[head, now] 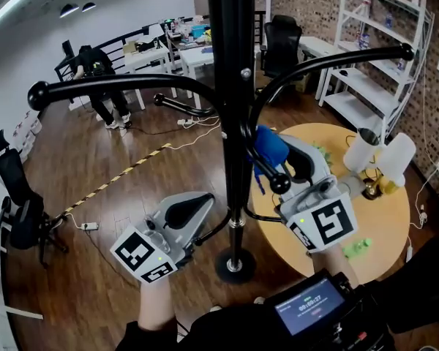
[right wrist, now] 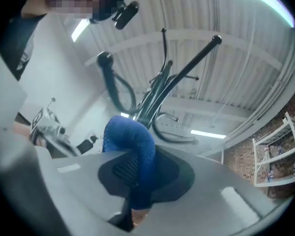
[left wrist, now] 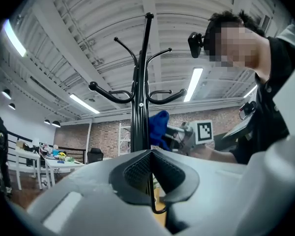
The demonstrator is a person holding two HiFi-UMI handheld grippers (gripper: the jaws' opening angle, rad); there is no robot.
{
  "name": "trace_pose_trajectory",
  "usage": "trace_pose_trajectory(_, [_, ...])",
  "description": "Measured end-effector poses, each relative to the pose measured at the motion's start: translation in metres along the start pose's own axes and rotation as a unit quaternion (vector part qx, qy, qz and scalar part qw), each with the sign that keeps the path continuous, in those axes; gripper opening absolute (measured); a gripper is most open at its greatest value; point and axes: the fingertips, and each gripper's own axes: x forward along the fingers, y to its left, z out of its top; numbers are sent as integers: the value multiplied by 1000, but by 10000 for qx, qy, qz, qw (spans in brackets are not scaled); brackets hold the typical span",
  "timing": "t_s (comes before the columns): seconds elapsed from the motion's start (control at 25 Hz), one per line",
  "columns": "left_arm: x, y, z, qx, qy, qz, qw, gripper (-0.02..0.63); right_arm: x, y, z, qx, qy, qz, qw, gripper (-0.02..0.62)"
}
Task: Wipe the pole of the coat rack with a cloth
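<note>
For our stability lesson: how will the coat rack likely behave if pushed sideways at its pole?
The coat rack probably tips readily: tall and slim, small round base. It looks like rigid metal, so hardly bending. The left gripper, shut on a thin lower hook, may steady it.

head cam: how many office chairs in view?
2. One office chair sits at the far left edge; the second office chair is at the top, just right of the coat rack pole. Others may be hidden behind the rack.
</note>
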Motion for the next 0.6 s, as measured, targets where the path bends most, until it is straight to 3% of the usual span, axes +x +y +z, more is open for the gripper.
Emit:
trace_pose_trajectory(0.24, [0, -3, 16, 213, -133, -11, 9997, 0, 10, -42, 91, 77, -1093, -333, 9934, 43])
trace_pose_trajectory(0.48, [3, 2, 36, 384, -282, -82, 9988, 0, -18, -94, 139, -132, -1426, -932, 9853, 43])
trace_pose_trajectory(0.6, [9, 2, 38, 392, -321, -184, 9985, 0, -56, -121, 169, -219, -1834, -1449, 9720, 43])
